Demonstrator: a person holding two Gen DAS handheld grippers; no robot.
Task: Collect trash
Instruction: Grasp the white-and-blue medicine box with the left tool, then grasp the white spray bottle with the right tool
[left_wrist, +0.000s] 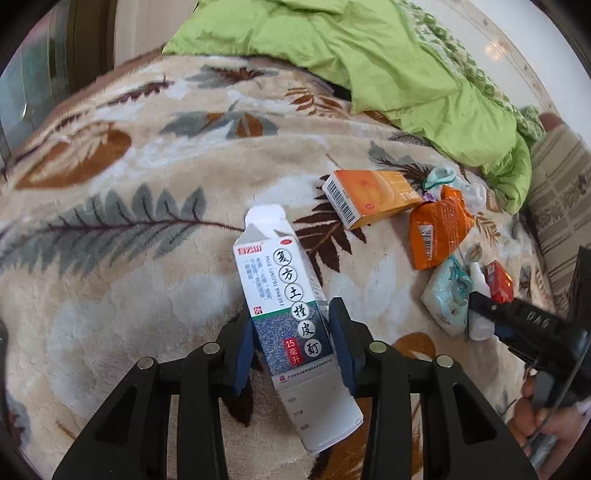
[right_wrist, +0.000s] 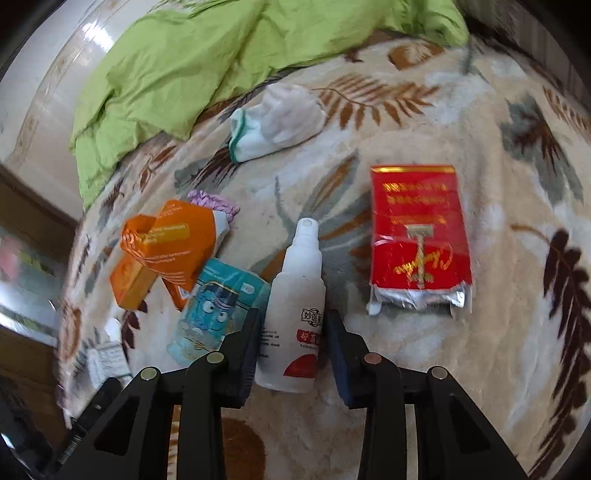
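- Left gripper (left_wrist: 291, 325), at the left of the blanket (left_wrist: 129, 295): jaws drawn narrow and clamped on the medicine carton (left_wrist: 291, 317), pads on its two long sides at about mid-length.
- Carton's long axis running straight out along the fingers, opened top flap pointing away toward the middle of the blanket, bottom end back toward the hand.
- Beyond and to the right: orange box (left_wrist: 369, 195), then a crumpled orange wrapper (left_wrist: 437, 230), a tissue pack (left_wrist: 445, 295) and a red packet (left_wrist: 498, 282), clustered toward the right edge of the blanket.
- Right gripper (right_wrist: 291, 334), working in that cluster: jaws narrow around the white spray bottle (right_wrist: 295, 314); left pad touching its side, right pad just beside it, so a firm hold cannot be told.
- Bottle lying flat, long axis in line with the fingers, nozzle pointing away.
- Red packet (right_wrist: 419, 240) just right of the bottle, apart from it.
- Judgement: carton ready to lift; bottle likely needs a final squeeze first.
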